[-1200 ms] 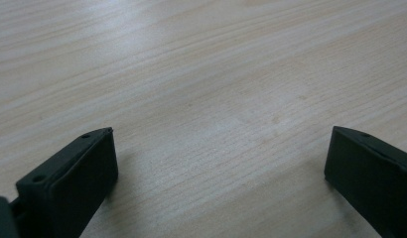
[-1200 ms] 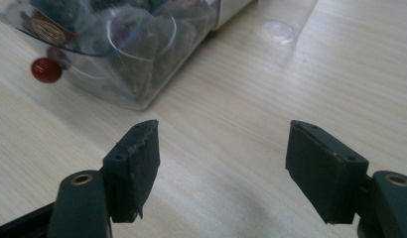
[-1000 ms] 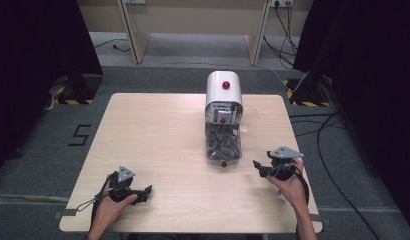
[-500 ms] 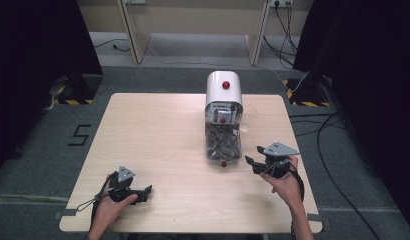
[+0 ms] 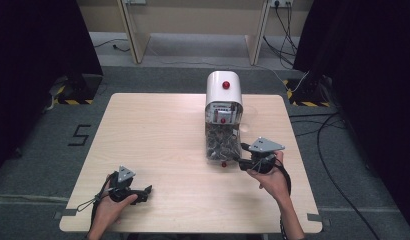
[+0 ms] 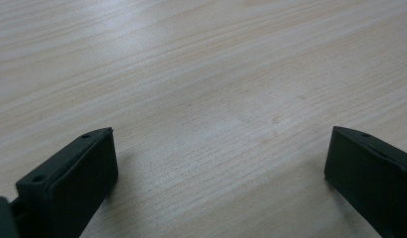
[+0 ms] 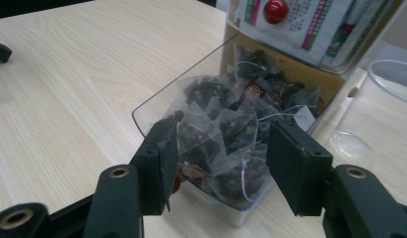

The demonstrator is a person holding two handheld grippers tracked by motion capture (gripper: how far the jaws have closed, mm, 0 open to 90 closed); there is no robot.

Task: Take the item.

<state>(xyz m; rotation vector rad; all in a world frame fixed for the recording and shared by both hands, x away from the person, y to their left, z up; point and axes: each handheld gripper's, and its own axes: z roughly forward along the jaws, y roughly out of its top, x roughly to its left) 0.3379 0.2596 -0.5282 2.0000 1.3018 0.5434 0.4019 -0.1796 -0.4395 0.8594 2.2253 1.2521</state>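
A white dispenser with a red button stands at the middle of the table's far side. In front of it lies a clear tray heaped with mesh tea bags. My right gripper is raised at the tray's front right corner and points at it. Its jaws have just been closing. In the right gripper view they still stand apart around the front tea bags, with no clear press on any; I read this gripper as open. My left gripper rests open near the front left edge, and its view has bare wood between the jaws.
A clear cup stands to the right of the dispenser, beside the tray. The wooden table is bare to the left. Cables and dark curtains lie beyond the table's edges.
My right gripper has moved left and up from the table's right edge to the tray's front corner. The left gripper has stayed put.
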